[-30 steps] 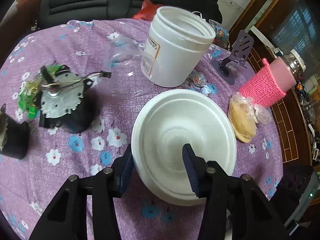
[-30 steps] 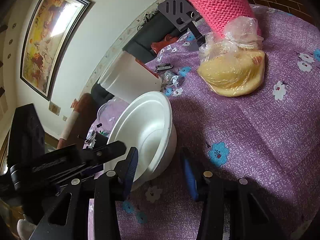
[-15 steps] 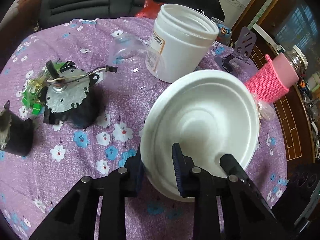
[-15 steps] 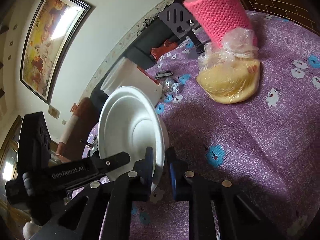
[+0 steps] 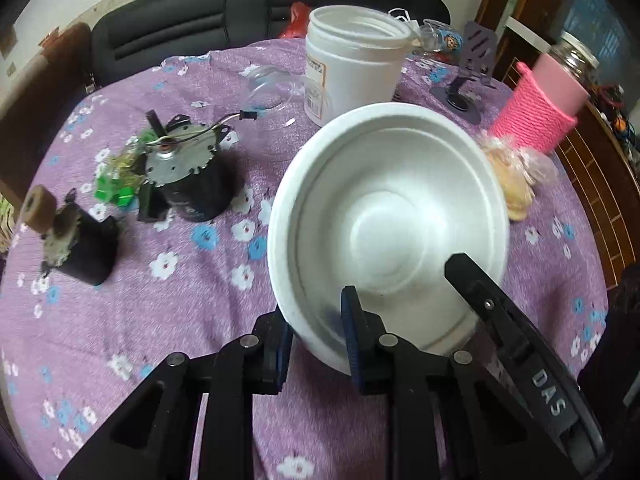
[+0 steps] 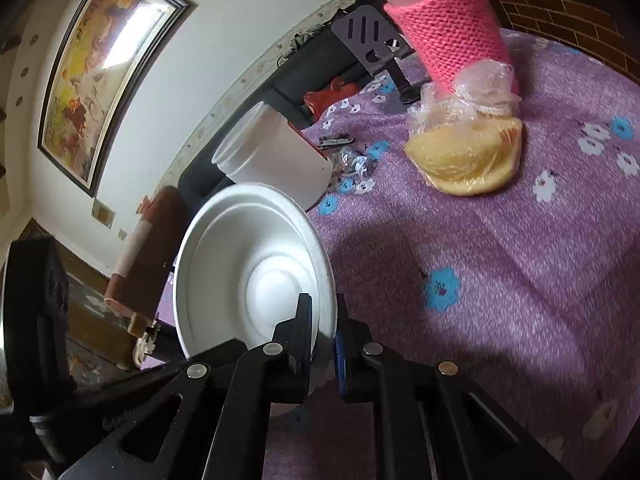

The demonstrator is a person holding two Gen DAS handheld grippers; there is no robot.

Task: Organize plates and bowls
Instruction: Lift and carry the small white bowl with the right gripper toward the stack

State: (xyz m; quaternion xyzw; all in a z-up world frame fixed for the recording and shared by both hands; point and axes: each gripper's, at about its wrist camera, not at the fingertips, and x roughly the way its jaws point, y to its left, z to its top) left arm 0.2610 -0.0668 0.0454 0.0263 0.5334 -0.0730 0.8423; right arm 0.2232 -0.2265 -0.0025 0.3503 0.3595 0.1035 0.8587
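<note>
A white foam bowl (image 5: pixel 384 216) is held tilted above the purple flowered tablecloth (image 5: pixel 192 320). My left gripper (image 5: pixel 316 344) is shut on its near rim, one finger inside and one outside. My right gripper (image 6: pixel 322 332) is shut on the rim of the same bowl (image 6: pixel 248 264) from the other side; its finger (image 5: pixel 480 288) shows in the left wrist view reaching into the bowl. The bowl is lifted clear of the cloth.
A white plastic jar (image 5: pixel 352 60) and a clear cup (image 5: pixel 276 92) stand behind the bowl. Two black motors (image 5: pixel 188 172) (image 5: pixel 76 240) sit at the left. A pink knitted cup (image 6: pixel 452 28), bagged yellow food (image 6: pixel 468 156) and a purple phone stand (image 6: pixel 372 40) are at the right.
Both grippers closed on the bowl's rim and lifted it off the cloth, tilting it up. The bowl now sits higher and nearer both cameras.
</note>
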